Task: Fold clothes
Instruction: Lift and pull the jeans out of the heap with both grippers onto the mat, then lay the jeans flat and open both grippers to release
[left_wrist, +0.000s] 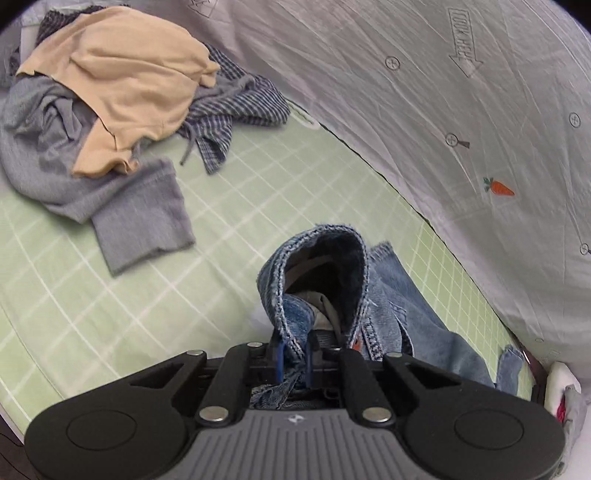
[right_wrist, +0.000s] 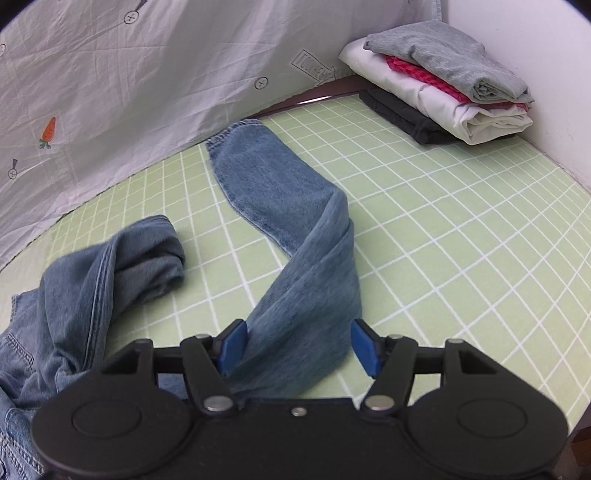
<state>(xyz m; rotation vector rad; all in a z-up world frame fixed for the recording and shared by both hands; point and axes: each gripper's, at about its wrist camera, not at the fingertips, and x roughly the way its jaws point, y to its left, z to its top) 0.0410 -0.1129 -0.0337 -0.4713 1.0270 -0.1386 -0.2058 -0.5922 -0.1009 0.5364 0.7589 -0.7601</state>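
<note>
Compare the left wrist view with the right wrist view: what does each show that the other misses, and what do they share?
Only the left wrist view shows the unfolded pile of tan, grey and striped clothes, and the left gripper shut on the jeans waistband.

Only the right wrist view shows the folded stack in the corner, both jeans legs sprawled and twisted, and the right gripper open, one leg lying between its fingers.

Both show the jeans, the green checked sheet and the white carrot-print cloth behind.
</note>
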